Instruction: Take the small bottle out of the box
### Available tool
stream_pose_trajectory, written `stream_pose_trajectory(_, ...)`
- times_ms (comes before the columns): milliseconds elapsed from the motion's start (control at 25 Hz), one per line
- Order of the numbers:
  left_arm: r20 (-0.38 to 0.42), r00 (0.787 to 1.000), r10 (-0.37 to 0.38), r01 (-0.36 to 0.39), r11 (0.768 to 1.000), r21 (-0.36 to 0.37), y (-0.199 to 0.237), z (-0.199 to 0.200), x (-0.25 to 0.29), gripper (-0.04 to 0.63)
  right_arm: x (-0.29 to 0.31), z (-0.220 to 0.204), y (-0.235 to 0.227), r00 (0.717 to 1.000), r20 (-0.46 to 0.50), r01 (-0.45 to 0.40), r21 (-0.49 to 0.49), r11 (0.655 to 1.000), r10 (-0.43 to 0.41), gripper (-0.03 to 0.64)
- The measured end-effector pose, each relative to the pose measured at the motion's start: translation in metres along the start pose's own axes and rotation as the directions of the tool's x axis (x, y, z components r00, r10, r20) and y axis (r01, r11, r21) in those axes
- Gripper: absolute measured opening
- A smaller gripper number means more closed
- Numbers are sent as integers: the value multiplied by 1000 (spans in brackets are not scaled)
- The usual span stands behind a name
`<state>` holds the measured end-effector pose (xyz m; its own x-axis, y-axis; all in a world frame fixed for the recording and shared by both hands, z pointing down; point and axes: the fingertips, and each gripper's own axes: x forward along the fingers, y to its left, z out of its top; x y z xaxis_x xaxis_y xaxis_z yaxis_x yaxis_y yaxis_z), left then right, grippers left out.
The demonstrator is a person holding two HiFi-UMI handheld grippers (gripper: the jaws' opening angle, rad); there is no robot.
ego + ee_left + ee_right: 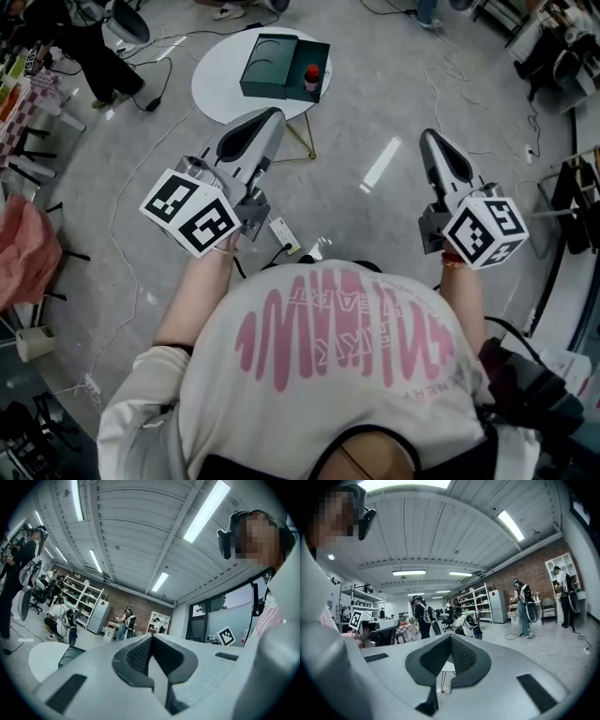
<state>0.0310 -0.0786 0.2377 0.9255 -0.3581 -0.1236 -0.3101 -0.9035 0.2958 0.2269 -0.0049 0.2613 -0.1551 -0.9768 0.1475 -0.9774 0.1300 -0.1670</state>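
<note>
Standing at the right edge of the dark box (277, 66) on the round table (217, 89), the small bottle (311, 77) cannot be placed as inside or beside it. Well apart, the left gripper (271, 113) and right gripper (428, 137) are held closed on nothing, probably for the approach.

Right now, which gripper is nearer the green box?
The left gripper: in head view its tip meets the white table's edge; the right gripper is over floor, farther off.

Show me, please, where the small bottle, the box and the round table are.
small bottle (311, 79): head view, middle of its body.
box (272, 64): head view, on its dark green top.
round table (216, 86): head view, bare white top left of the box.
</note>
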Motion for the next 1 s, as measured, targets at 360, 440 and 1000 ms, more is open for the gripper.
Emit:
stream_pose_trajectory(360,-48,999,25,-26,999,-26,18,-18,-12,8,38,4,23,996,-20,-84,-33,996,83,3)
stream_pose_trajectory(440,-51,998,39,-40,999,-22,25,-16,-18,8,47,3,29,995,-33,-100,-35,994,99,3)
stream_pose_trajectory(1000,-86,992,95,-106,986,-130,49,-50,-25,8,80,-40,38,970,-180,-164,-2,986,161,3)
